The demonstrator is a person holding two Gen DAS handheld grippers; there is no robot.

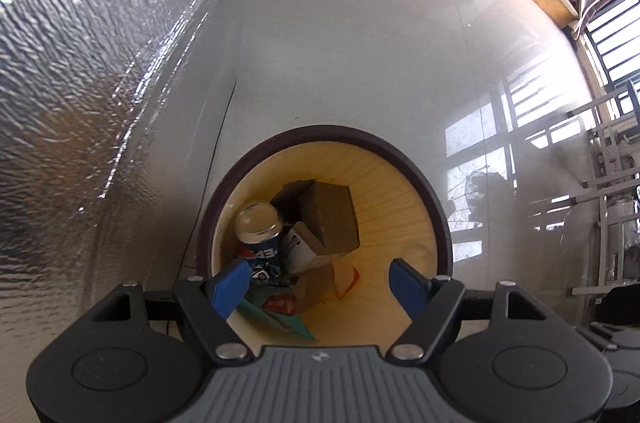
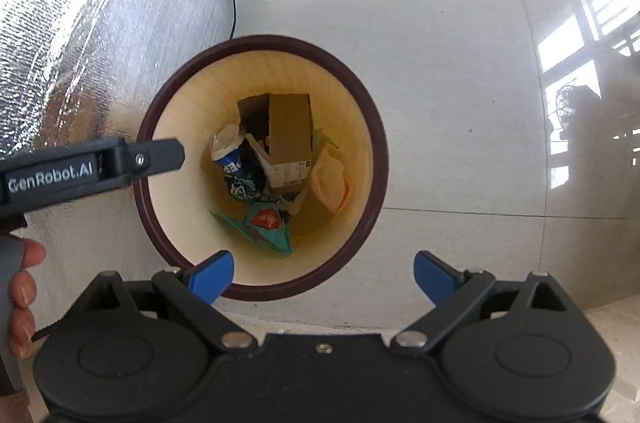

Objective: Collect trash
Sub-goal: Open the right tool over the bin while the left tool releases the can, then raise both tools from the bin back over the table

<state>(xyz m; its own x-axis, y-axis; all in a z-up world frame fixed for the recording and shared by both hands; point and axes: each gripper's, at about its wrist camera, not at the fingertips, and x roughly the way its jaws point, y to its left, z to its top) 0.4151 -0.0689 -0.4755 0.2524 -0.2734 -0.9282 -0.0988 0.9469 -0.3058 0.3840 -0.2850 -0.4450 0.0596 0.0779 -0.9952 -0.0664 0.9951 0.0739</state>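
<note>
Both sets of jaws stand wide with nothing between the pads. The left gripper [image 1: 316, 287] hangs over the near-left side of the bin [image 1: 436, 207], pointing steeply into it, and the right gripper [image 2: 324, 275] looks straight down with its fingertips over the bin's near rim. The trash lies at the bottom of the bin: a blue soda can [image 2: 229, 151] leaning against the left side of the inner wall, a brown cardboard box [image 2: 289, 139] just right of the can and touching it, a teal wrapper [image 2: 264, 227] nearer than both, and pale yellow-orange plastic [image 2: 330, 183] against the bin's right side. Seen from the right wrist, the left gripper's finger reaches in over the bin's left rim, with a person's hand [image 2: 22, 287] on its handle well outside the bin to the left. By the look of it this drop is finished, so the risks lie in pulling away: a finger dragged sideways could catch the rim and tip or shove the bin, which looks light, spilling what has been collected. A dark cable [image 2: 233, 3] runs down to the floor beyond the bin's far-left rim, beside the silver foil sheet [image 2: 80, 35], and a nudged bin or a low sweep on that side could snag it. No other litter shows on the floor around the bin.
</note>
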